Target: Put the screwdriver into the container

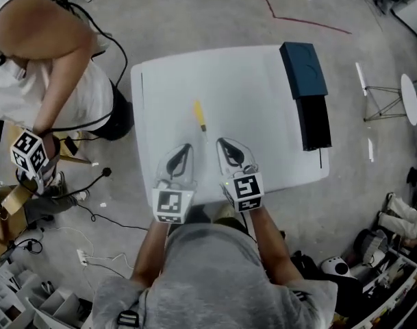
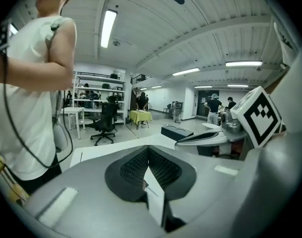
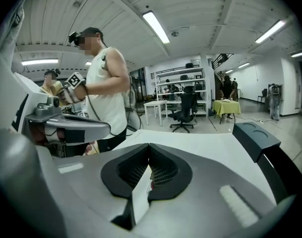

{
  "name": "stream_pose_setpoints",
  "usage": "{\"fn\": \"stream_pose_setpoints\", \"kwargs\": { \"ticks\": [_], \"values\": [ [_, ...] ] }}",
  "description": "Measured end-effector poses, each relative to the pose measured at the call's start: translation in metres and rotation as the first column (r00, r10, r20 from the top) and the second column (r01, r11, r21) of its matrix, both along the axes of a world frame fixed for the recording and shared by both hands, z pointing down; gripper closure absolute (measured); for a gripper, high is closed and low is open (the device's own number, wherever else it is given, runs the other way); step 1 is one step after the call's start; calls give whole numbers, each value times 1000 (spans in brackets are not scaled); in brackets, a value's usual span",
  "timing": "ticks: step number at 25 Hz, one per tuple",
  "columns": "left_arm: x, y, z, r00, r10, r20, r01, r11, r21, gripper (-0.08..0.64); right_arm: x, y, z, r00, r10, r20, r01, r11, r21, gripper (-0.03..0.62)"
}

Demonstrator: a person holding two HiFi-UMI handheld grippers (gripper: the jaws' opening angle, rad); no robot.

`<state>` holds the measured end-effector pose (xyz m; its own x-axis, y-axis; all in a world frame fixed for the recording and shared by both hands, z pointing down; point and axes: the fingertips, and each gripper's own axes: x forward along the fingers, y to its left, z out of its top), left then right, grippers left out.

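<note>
A screwdriver (image 1: 200, 117) with a yellow handle lies on the white table (image 1: 249, 94), near its middle. Both grippers hover over the table's near edge, just short of the screwdriver. My left gripper (image 1: 187, 147) is shut and empty, its tip slightly left of the tool. The right gripper (image 1: 221, 142) is also shut on nothing, its tip slightly right of the tool. A dark container (image 1: 304, 70) with a black part (image 1: 315, 122) beside it rests along the table's right edge. The container (image 3: 255, 135) shows ahead and to the right in the right gripper view, and far ahead as a container (image 2: 176, 131) in the left gripper view.
Another person (image 1: 54, 53) in a white sleeveless top stands left of the table holding a marker cube (image 1: 28, 151). Cables (image 1: 92, 214) trail on the floor at the left. A round stand (image 1: 408, 98) is right of the table. Shelves and an office chair (image 2: 105, 123) are far behind.
</note>
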<state>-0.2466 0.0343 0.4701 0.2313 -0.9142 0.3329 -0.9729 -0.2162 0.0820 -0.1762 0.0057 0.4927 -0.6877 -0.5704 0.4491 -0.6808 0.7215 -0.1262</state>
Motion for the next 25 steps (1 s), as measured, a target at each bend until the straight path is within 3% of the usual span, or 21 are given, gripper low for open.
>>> {"fn": "stream_pose_setpoints", "kwargs": {
  "ticks": [12, 24, 25],
  "values": [
    [-31, -40, 71, 1000, -9, -30, 5, 991, -130, 549, -34, -41, 72, 998, -18, -55, 10, 990, -137, 589],
    [-41, -50, 107, 998, -28, -51, 18, 981, -195, 549, -49, -60, 123, 994, -32, -100, 5, 966, -258, 586],
    [-42, -51, 108, 998, -30, -53, 19, 980, -197, 549, -51, -61, 128, 994, -36, -103, 6, 961, -275, 560]
  ]
}}
